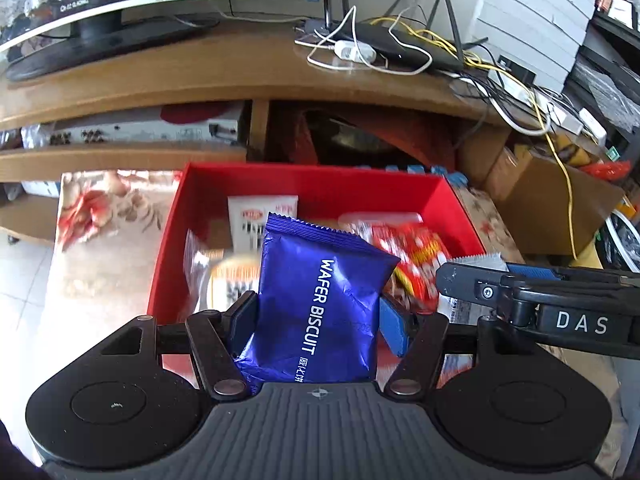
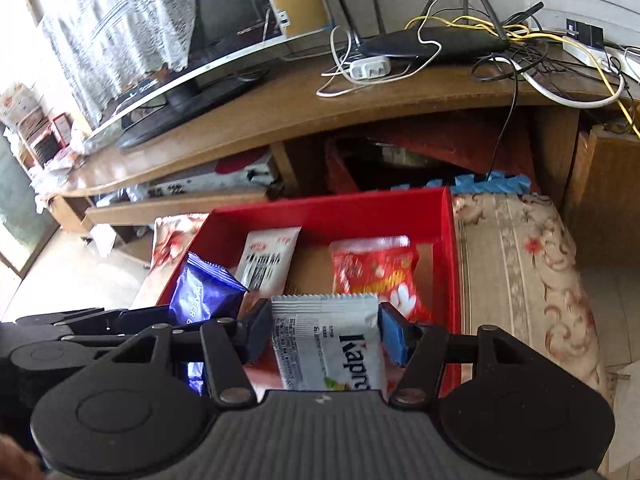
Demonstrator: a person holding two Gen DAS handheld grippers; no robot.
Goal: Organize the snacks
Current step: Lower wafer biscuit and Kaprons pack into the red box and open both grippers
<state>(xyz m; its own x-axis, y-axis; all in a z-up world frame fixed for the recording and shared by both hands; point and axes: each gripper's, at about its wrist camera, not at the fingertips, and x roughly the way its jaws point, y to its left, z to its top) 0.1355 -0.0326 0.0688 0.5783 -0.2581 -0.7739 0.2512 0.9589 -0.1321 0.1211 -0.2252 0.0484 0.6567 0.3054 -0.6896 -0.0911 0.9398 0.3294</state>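
A red box (image 1: 304, 184) sits on a floral cloth (image 1: 104, 232) and holds a white packet (image 1: 262, 220), a red snack bag (image 1: 416, 256) and a clear-wrapped snack (image 1: 224, 276). My left gripper (image 1: 318, 320) is shut on a blue wafer biscuit pack (image 1: 320, 300) above the box's front. My right gripper (image 2: 324, 336) is shut on a white Kapps packet (image 2: 328, 344) above the box (image 2: 332, 208), beside the left gripper (image 2: 100, 320). The right gripper also shows at the right edge of the left wrist view (image 1: 532, 292).
A wooden TV stand (image 1: 200, 76) stands behind the box with a TV (image 1: 100, 32), a router (image 1: 404, 44) and tangled cables (image 1: 520, 92). Cardboard boxes (image 1: 548, 200) stand to the right. Tiled floor (image 1: 24, 280) lies to the left.
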